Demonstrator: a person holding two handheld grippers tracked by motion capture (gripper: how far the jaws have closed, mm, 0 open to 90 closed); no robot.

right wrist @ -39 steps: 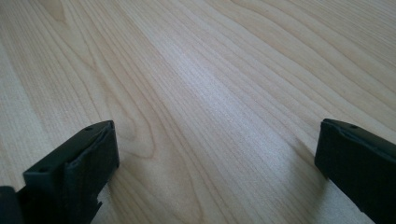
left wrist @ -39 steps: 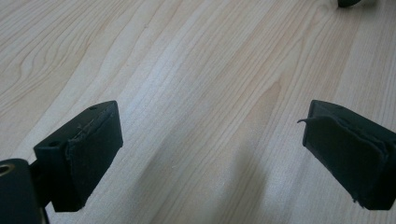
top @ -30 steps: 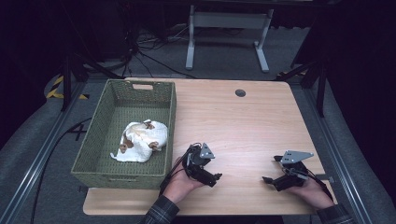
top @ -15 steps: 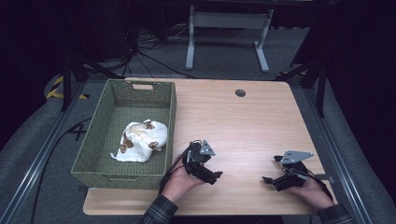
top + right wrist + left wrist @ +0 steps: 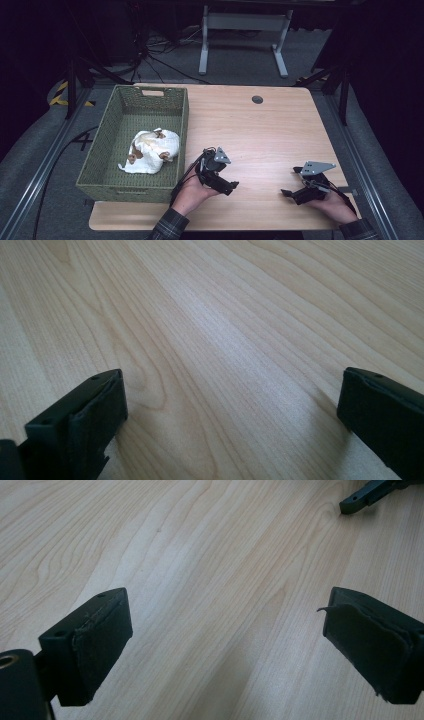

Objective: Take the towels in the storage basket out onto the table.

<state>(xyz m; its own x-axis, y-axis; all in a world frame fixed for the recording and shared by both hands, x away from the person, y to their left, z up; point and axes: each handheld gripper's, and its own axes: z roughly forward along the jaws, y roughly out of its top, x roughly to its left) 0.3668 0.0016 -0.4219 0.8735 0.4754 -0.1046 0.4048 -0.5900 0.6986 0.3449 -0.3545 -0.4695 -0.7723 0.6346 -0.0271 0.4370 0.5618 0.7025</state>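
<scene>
Grippers rest low on our wooden table (image 5: 250,125): the left gripper (image 5: 222,182) just beside the green basket (image 5: 107,137), the right gripper (image 5: 295,192) well apart near the right edge. Both have jaws spread wide over bare wood. A white cloth (image 5: 150,152) lies inside the basket.

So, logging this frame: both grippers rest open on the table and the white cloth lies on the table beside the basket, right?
Not quite: the high view shows the white cloth lying inside the green basket, not beside it. Both the left gripper and right gripper are open.
</scene>
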